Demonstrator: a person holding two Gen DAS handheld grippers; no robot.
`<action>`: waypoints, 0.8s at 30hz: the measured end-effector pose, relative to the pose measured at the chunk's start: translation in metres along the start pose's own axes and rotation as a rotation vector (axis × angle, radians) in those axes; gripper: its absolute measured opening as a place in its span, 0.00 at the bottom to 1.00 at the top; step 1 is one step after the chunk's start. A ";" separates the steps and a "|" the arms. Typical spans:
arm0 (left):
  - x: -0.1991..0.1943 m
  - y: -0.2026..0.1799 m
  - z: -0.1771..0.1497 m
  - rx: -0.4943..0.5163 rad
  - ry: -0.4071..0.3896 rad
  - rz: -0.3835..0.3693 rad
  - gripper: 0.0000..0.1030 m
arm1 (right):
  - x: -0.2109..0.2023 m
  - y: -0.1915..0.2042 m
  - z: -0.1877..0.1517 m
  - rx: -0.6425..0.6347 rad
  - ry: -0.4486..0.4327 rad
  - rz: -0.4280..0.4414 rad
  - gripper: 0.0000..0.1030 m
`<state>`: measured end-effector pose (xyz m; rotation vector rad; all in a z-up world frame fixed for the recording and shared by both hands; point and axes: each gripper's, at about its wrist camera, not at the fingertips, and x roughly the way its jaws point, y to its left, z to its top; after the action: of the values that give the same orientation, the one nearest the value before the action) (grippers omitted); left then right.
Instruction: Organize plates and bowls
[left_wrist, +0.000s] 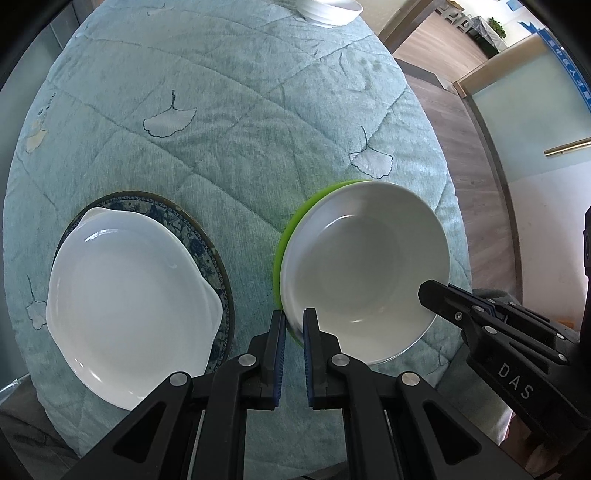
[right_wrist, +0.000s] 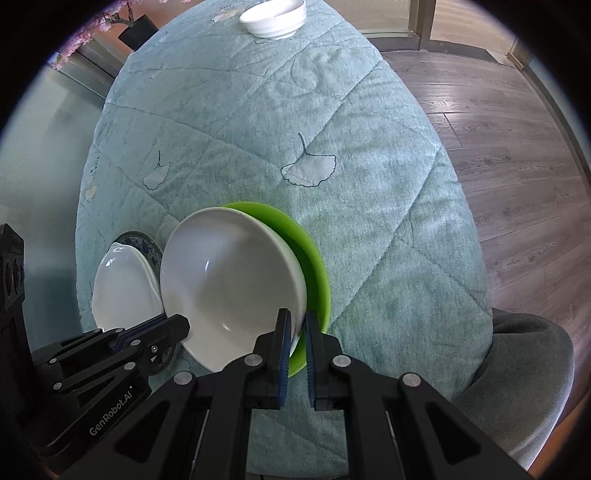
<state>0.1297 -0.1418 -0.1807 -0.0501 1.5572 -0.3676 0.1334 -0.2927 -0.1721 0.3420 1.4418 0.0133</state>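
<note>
While both grippers (left_wrist: 294, 325) (right_wrist: 298, 328) clamp — white bowl (left_wrist: 365, 269) tilted

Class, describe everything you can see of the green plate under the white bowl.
The green plate is round, bright lime and smooth, plastic-looking. Mostly hidden, it shows only as a crescent beside the white bowl nested on it. The pair looks tilted above the teal quilted cloth; whether any edge rests there cannot be told. The left gripper and the right gripper each pinch the stacked rims at opposite near edges.

Both wrist views: close, down-facing, same bowl (left_wrist: 365, 266)
</note>
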 end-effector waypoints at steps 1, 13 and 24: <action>0.000 0.001 0.000 0.001 0.003 -0.004 0.06 | 0.000 0.000 0.000 0.002 -0.001 -0.007 0.07; -0.015 0.010 -0.008 -0.017 -0.031 -0.023 0.06 | -0.001 0.004 0.001 0.000 -0.018 -0.085 0.06; -0.094 0.037 -0.028 -0.100 -0.357 0.075 0.60 | -0.025 0.010 0.000 -0.031 -0.070 -0.092 0.49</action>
<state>0.1118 -0.0772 -0.1007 -0.1279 1.2191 -0.2069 0.1318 -0.2887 -0.1457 0.2481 1.3852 -0.0504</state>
